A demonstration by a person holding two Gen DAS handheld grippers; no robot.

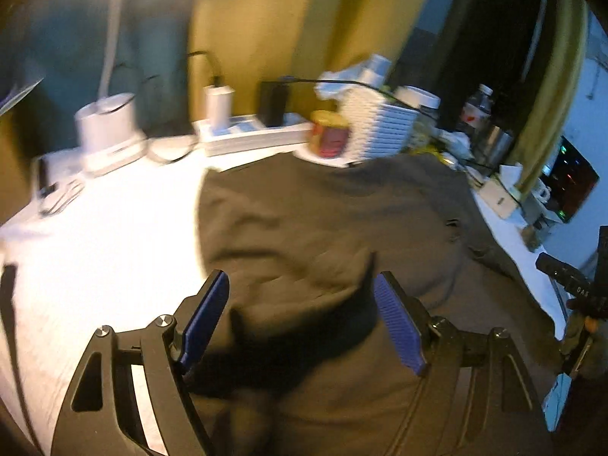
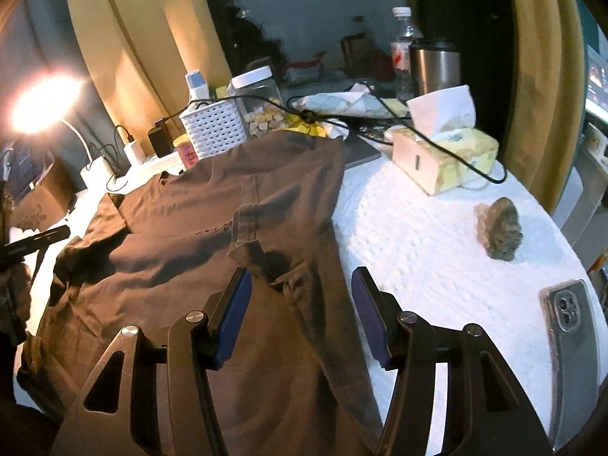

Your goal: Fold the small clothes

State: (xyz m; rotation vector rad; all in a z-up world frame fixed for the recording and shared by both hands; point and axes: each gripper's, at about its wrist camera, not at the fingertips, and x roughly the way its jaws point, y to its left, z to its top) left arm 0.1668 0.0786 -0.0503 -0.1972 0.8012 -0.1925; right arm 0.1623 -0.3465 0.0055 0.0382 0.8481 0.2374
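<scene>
Between both spread grippers, brown garment (image 2: 197, 228)

We see a matt brown cloth shirt (image 2: 212, 228), rough white table cover (image 2: 437, 266), glossy metal flask (image 2: 435, 66) upper right, plastic basket (image 2: 214, 129).

The garment (image 2: 212, 228) is plain dark brown, lying on a white desk (image 2: 418, 250) cover with a dimpled texture. The basket (image 2: 214, 129) is white with a perforated grid, the tissue pack (image 2: 456, 159) pale yellow, and the curtains (image 2: 144, 38) mustard yellow.
</scene>
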